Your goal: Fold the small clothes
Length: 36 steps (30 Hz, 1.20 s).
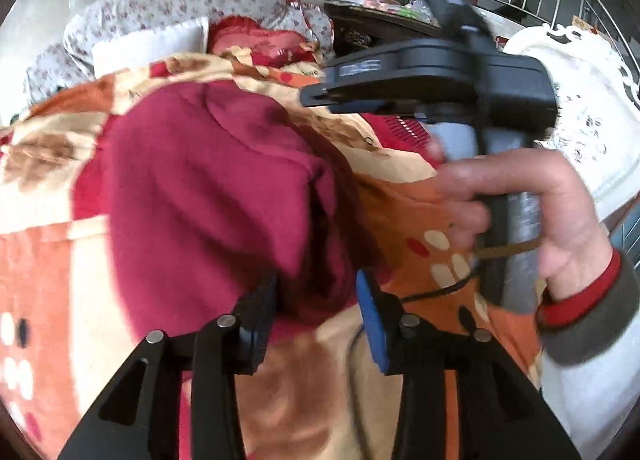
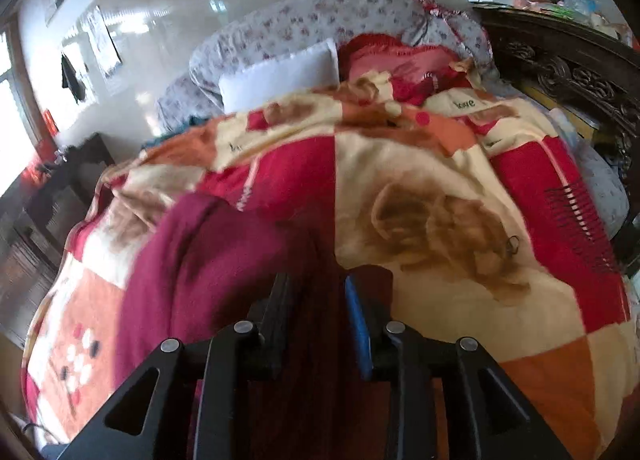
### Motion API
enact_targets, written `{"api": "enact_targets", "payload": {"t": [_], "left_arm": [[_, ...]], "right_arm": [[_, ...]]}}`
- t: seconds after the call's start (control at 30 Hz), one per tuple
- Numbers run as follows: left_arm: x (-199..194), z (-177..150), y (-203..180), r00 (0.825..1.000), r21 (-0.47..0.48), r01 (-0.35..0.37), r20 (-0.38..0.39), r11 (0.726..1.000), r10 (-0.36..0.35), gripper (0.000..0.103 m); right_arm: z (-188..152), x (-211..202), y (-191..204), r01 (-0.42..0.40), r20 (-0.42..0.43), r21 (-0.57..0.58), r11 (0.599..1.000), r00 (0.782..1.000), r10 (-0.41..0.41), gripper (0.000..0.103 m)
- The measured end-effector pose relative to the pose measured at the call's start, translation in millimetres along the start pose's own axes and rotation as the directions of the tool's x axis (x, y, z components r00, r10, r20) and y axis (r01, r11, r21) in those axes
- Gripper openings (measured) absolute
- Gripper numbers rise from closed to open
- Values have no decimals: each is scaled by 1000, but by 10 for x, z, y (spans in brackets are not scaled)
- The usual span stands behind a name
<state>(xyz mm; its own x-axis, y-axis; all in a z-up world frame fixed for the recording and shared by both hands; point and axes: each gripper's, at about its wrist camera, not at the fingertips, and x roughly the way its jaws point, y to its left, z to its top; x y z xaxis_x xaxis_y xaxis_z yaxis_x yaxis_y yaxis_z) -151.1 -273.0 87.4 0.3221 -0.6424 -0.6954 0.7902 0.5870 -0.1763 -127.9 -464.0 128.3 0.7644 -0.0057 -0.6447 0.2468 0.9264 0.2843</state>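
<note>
— Left view, far left?
— Checked blanket (image 1: 40,260) in orange, cream and red, spread over the bed. White pillow (image 1: 148,48) further back.

— And the garment?
— Maroon garment (image 1: 208,188), heaped on the blanket left of centre, bulging up in a rounded fold. Lower edge hanging down into the gap of the left gripper (image 1: 316,312).

— Gripping it?
— No sign of that. Jaws partway apart, black pad on one side, blue on the other, cloth loose between them and not pinched.

— Further right?
— Right gripper (image 1: 320,95), seen side-on and blurred, hovering above the blanket just beside the garment's right edge. Hand (image 1: 520,212) wrapped round its grey handle, red and grey cuff (image 1: 580,300) at the wrist.

— Right view, from the left?
— Same blanket at the left edge. Then the garment, lying lower left of centre and running down under the fingers, dark in shadow there.

— Jaws there?
— Narrow gap, open, maroon cloth showing between the pads without being clamped. Fairly blurred, though.

— Right of that?
— Bare blanket with a brown bear print, then a dark carved headboard (image 2: 568,72) at the far right.
</note>
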Motion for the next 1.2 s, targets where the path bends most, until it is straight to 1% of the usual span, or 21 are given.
{"api": "enact_targets", "payload": {"t": [0.03, 0.07, 0.1, 0.13, 0.17, 0.23, 0.3, 0.33, 0.37, 0.4, 0.5, 0.57, 0.67, 0.7, 0.73, 0.8, 0.83, 0.9, 1.03, 1.1, 1.2], "left_arm": [[-104, -14, 49, 1000, 3, -8, 17, 1000, 8, 42], [-203, -25, 112, 999, 2, -22, 32, 1000, 22, 47], [-268, -39, 152, 998, 1, -39, 45, 999, 39, 50], [-346, -67, 194, 996, -2, -67, 64, 998, 67, 52], [-389, -73, 258, 991, -6, -107, 82, 994, 107, 53], [-393, -80, 377, 983, -29, -158, 86, 987, 160, 53], [-321, -77, 478, 983, -65, -166, 66, 984, 170, 53], [-295, -86, 489, 983, -70, -168, 60, 983, 172, 53], [-241, -99, 506, 983, -71, -176, 48, 982, 180, 53], [-203, -118, 509, 982, -70, -182, 37, 981, 185, 53], [-110, -209, 517, 986, -71, -166, 6, 984, 167, 53], [-17, -245, 500, 984, -60, -175, -3, 983, 176, 57], [67, -286, 482, 981, -43, -193, -1, 980, 193, 60], [79, -301, 485, 980, -43, -198, -6, 979, 198, 60], [79, -312, 493, 979, -45, -203, -6, 978, 203, 60], [45, -312, 508, 980, -52, -199, -4, 979, 199, 60], [30, -303, 512, 980, -55, -198, -2, 979, 199, 60], [-24, -268, 516, 978, -63, -206, 11, 977, 207, 60], [-107, -205, 505, 971, -64, -234, 35, 970, 236, 60], [-125, -176, 507, 967, -62, -249, 44, 967, 252, 60], [-127, -127, 542, 959, -68, -275, 53, 959, 279, 60]], "right_arm": [[-20, -95, 37, -27, 6, -4, 1000, 1000, 27, 38], [-53, -169, 85, -42, 7, -15, 999, 999, 42, 45], [-92, -221, 141, -53, 6, -27, 998, 999, 54, 64], [-162, -266, 217, -66, 1, -42, 997, 998, 66, 74], [-210, -275, 270, -71, -8, -53, 996, 997, 71, 74], [-332, -201, 381, -79, -52, -75, 994, 996, 76, 74], [-424, -72, 434, -78, -93, -75, 994, 993, 71, 73], [-494, 17, 467, -71, -114, -96, 993, 992, 60, 61], [-534, 55, 488, -46, -117, -126, 991, 993, 32, 44], [-582, 57, 519, -3, -99, -166, 986, 995, -14, 27], [-642, -41, 515, 46, -48, -217, 975, 997, -58, 23], [-663, -54, 436, 57, -45, -201, 978, 997, -68, 22], [-773, 62, 225, 16, -84, -100, 995, 996, -24, 23], [-825, 72, 161, -5, -77, -64, 998, 997, 0, 27], [-839, 41, 109, -18, -69, -24, 1000, 997, 16, 43], [-847, -30, 5, -31, -74, 55, 998, 997, 35, 65], [-844, -113, -45, -45, -58, 92, 995, 997, 50, 65], [-817, -241, -17, -48, -29, 85, 995, 998, 51, 65], [-667, -498, 260, -3, 60, 0, 1000, 998, 3, 65], [-614, -569, 395, -11, 98, -40, 999, 995, 15, 65], [-551, -539, 559, -9, 109, -87, 996, 994, 18, 65]]}}
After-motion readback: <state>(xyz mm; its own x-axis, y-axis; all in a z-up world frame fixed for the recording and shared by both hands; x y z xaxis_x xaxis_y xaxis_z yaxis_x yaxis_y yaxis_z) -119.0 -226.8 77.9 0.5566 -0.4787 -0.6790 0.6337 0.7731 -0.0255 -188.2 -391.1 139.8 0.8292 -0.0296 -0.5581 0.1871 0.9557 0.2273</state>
